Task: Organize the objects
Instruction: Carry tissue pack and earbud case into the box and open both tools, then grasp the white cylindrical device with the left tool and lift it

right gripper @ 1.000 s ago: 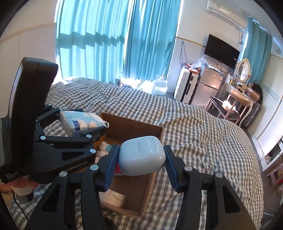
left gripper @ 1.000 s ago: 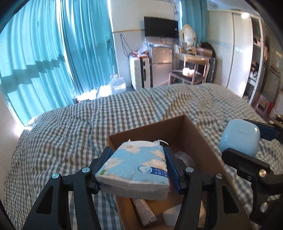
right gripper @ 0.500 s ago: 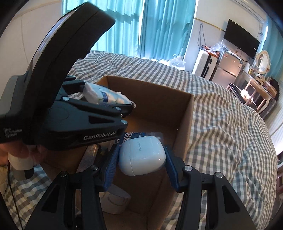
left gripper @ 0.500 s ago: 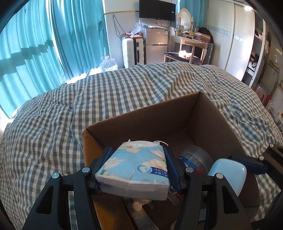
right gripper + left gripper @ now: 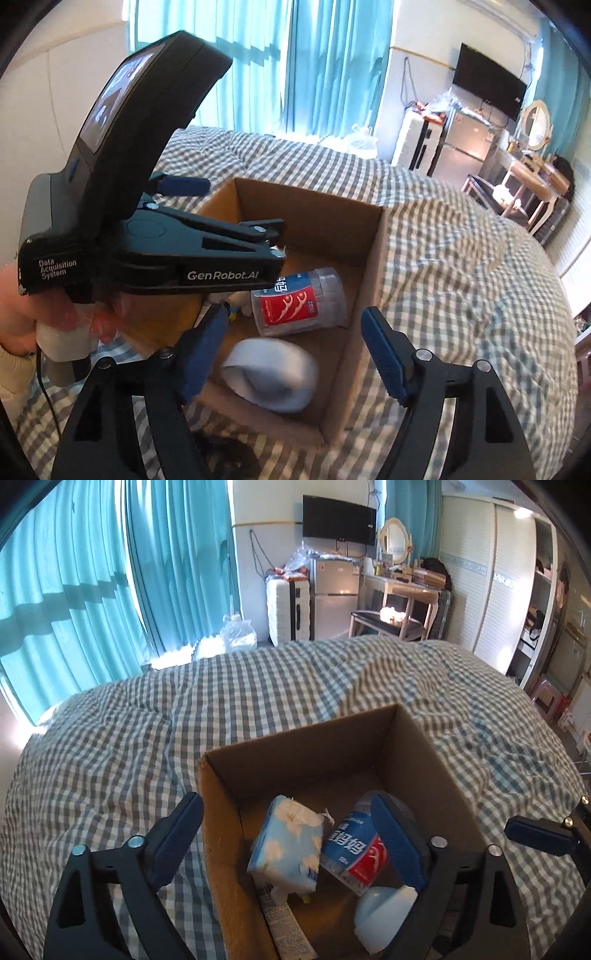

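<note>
Over the cardboard box [image 5: 325,753] on the checkered bed [image 5: 147,731], the left wrist view has the left tongs [image 5: 291,834] spread wide with nothing between them, one finger outside the box's left wall and the other over its inside. Down in the box the blue flowered tissue pack [image 5: 286,843] lies tilted, leaning against a clear floss-pick jar [image 5: 354,849] with a red and blue label, and a pale blue case [image 5: 384,915] sits at the near right corner, partly hidden behind the right finger. Some small tube with print on it [image 5: 284,926] pokes out under the tissue pack; can't read what it is. The other tool's blue tip shows at the far right edge, over the bedding. From the right wrist view, the right tongs [image 5: 295,350] are also apart and empty, hovering just above the pale case [image 5: 273,373], which looks blurred, so it might not have settled. The jar [image 5: 299,302] lies on its side just beyond it, and the left tool [image 5: 155,236] hangs over the box's left half. My read: the drop-off step is basically done for both items. Next move is probably lifting both tools straight up clear of the box walls [image 5: 369,280], then looking for whatever's left to gather, though I don't see anything loose on the bed.
</note>
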A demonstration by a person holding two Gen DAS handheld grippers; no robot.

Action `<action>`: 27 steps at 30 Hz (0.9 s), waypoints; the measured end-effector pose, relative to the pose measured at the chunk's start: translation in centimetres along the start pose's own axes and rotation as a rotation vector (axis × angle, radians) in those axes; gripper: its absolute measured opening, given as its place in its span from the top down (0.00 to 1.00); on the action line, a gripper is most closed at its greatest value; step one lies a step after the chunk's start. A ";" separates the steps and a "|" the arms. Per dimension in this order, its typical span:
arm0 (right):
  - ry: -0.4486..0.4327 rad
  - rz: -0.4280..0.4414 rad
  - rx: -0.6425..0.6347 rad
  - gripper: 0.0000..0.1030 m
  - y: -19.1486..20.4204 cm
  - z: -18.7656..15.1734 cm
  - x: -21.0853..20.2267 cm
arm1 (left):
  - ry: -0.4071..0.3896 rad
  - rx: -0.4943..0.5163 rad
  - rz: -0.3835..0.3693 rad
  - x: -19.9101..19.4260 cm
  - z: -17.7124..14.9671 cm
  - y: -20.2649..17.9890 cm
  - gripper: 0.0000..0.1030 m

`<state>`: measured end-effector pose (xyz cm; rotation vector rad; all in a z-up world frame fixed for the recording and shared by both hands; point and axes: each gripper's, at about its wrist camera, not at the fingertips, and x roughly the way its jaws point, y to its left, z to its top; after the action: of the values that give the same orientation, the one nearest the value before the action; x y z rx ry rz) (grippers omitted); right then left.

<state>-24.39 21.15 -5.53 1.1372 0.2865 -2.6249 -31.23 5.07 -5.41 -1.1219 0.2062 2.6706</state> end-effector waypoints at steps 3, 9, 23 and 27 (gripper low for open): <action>-0.028 -0.008 -0.002 0.27 0.8 -0.6 -2.7 | -0.048 0.000 0.022 -3.1 0.3 -0.2 0.03; -0.087 -0.040 -0.010 0.24 1.5 -1.3 -8.3 | -0.094 -0.043 0.031 -8.6 0.2 0.6 0.02; -0.206 -0.068 0.026 0.24 4.5 -4.4 -18.4 | -0.164 -0.065 0.111 -19.1 -6.3 1.3 0.01; -0.203 -0.072 0.050 0.24 5.4 -6.1 -19.3 | -0.157 -0.089 0.128 -19.9 -9.1 1.1 0.01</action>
<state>-5.80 20.93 4.13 0.8799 0.2256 -2.7982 -11.84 -1.19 2.56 -0.9470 0.1361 2.8911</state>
